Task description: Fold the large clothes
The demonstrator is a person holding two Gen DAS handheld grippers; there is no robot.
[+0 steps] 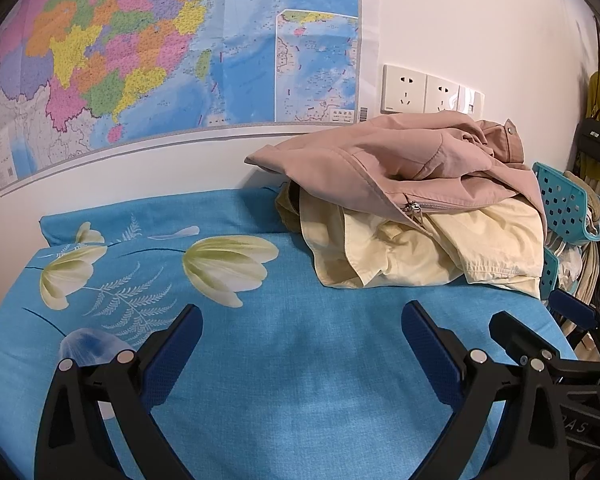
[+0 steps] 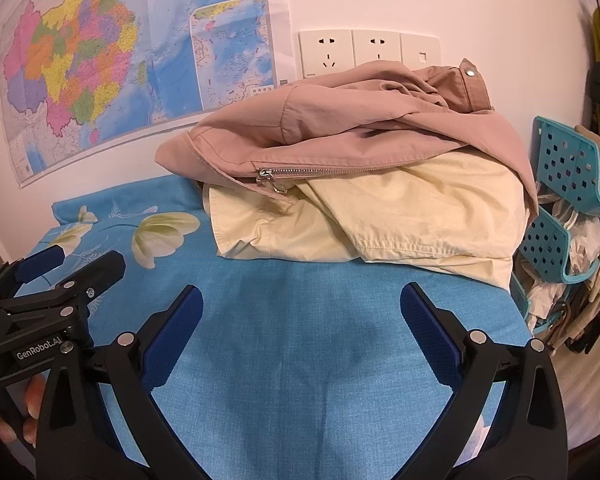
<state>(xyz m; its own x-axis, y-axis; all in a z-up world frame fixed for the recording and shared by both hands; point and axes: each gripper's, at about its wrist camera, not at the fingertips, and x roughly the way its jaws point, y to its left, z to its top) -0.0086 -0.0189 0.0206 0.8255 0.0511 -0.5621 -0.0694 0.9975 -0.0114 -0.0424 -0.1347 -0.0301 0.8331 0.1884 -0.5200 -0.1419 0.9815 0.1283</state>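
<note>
A dusty-pink zip jacket (image 1: 400, 160) (image 2: 340, 132) lies crumpled on top of a pale yellow garment (image 1: 428, 248) (image 2: 380, 216), piled at the far right of a table covered with a blue floral cloth (image 1: 280, 360) (image 2: 300, 340). My left gripper (image 1: 302, 320) hovers open over bare blue cloth, short of the pile, nothing between its fingers. My right gripper (image 2: 300, 300) is open too, just in front of the yellow garment. In the right wrist view the left gripper (image 2: 72, 260) shows at the left edge, held by a hand (image 2: 32, 400).
A large coloured map (image 1: 140, 60) (image 2: 120, 60) hangs on the white wall behind the table, beside wall sockets (image 1: 424, 90) (image 2: 364, 52). Right of the table stands a teal perforated rack (image 1: 564, 204) (image 2: 568, 172) with bags and hanging clothes.
</note>
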